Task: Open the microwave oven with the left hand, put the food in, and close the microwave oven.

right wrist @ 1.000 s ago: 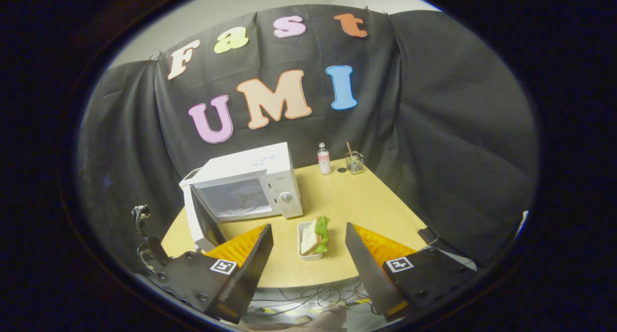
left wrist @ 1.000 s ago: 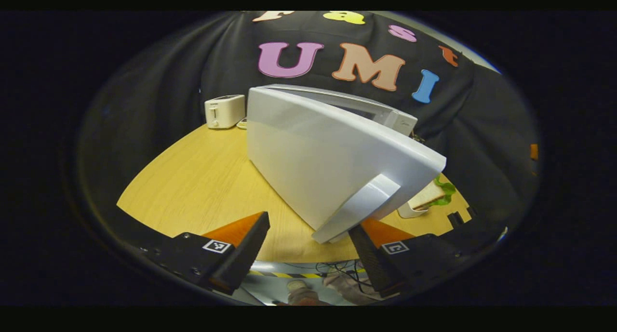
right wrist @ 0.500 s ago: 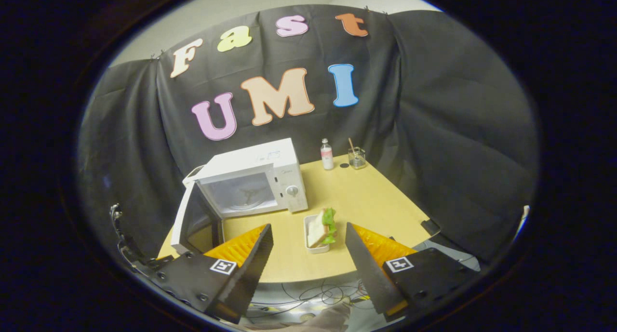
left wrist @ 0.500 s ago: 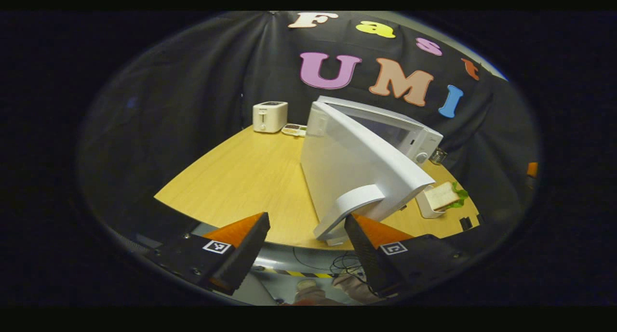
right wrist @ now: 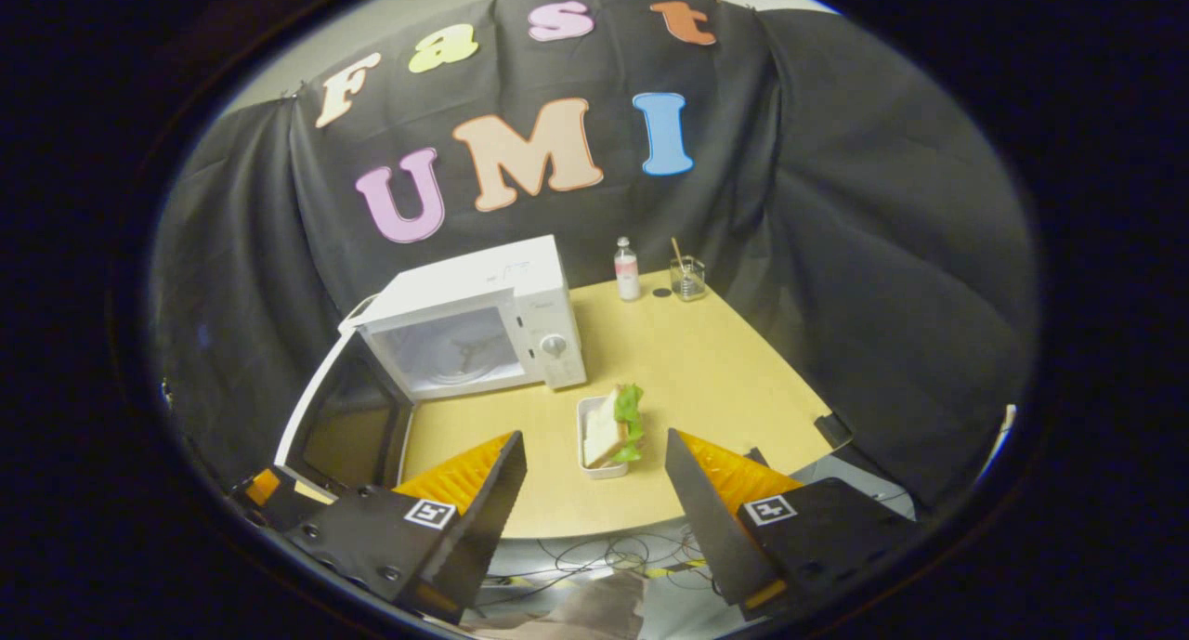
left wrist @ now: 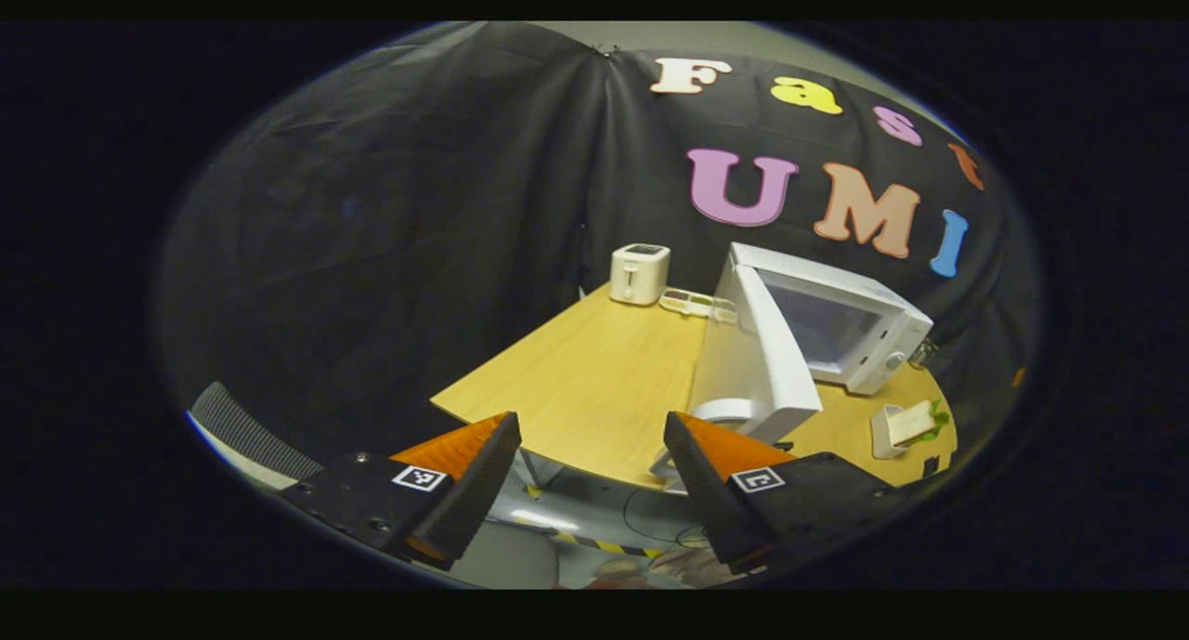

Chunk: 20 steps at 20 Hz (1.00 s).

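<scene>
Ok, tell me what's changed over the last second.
The microwave door swung wider open, and the left gripper, open, drew back off its handle. The right gripper stayed open above the sandwich tray, which hasn't moved.

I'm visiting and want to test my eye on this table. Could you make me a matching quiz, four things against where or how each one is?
Things:
1. microwave door
2. sandwich
3. bottle
4. toaster

Places or states:
A. in a white tray in front of the microwave
B. swung wide open
C. at the table's far edge, beside a glass jar
D. at the table's far corner, left of the microwave

Pairs: 1-B, 2-A, 3-C, 4-D
</scene>
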### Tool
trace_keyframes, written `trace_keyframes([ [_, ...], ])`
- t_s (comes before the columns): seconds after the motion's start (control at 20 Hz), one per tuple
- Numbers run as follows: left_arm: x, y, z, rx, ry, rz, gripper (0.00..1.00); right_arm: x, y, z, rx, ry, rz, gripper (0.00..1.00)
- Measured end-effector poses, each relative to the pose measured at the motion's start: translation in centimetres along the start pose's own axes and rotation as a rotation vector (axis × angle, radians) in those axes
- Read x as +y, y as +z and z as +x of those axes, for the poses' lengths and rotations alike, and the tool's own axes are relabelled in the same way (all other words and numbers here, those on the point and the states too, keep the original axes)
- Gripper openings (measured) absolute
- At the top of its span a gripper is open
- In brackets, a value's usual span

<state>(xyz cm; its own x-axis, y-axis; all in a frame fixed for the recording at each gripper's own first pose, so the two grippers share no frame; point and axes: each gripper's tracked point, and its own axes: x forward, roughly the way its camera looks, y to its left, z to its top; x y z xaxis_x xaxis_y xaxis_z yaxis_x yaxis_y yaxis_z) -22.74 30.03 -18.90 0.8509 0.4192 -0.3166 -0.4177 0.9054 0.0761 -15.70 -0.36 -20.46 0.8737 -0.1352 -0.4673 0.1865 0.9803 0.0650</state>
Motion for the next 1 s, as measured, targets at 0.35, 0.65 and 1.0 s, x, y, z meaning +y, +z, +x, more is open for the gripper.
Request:
trace_keyframes([
  [0.35,1.0,7.8,-1.0,-0.22,0.218,0.012,0.94,0.0,2.5,9.1,0.193,0.108,0.142,0.92],
  [0.65,-1.7,12.2,0.3,-0.316,0.271,-0.086,0.94,-1.8,-2.1,17.9,0.5,0.141,0.103,0.97],
  [1.0,-2.7,12.9,1.5,-0.336,0.346,-0.11,0.95,-4.2,-7.7,23.2,0.724,0.129,-0.004,0.92],
])
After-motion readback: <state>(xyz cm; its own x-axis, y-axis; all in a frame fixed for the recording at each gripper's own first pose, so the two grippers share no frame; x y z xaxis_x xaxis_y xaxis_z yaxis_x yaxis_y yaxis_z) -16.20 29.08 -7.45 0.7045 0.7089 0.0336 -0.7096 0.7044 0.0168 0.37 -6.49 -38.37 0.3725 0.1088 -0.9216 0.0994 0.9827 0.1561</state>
